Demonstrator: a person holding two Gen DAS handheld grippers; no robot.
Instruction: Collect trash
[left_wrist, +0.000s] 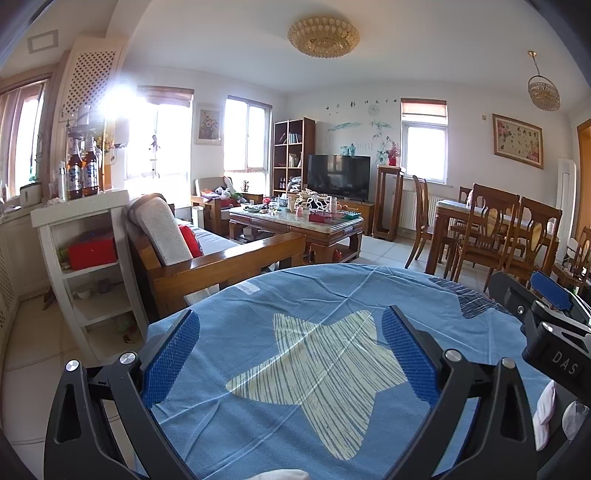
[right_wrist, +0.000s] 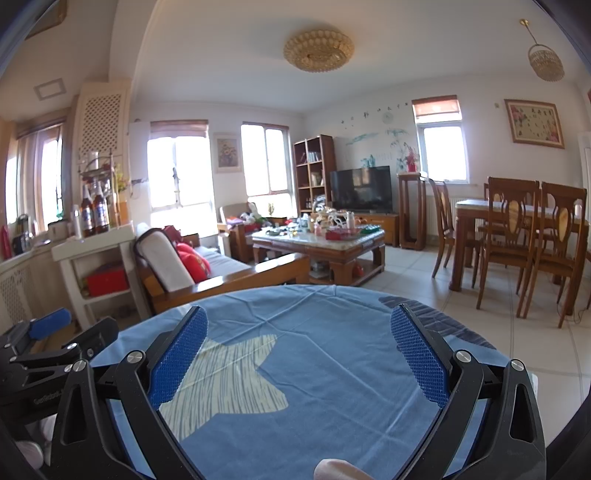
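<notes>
Left wrist view: left gripper spread wide, nothing between the blue pads, hovering over the blue tablecloth with its pale star print. Right gripper just past the cloth's right edge. No trash discernible on the cloth.

Right wrist view: right gripper likewise wide and bare above the same cloth; cluttered coffee table well beyond it.

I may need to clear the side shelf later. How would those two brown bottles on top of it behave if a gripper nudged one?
The brown bottles are tall and narrow, so probably tippy. They look like glass, likely fragile and slippery. They stand close together on the white shelf, so one might knock the other.
</notes>
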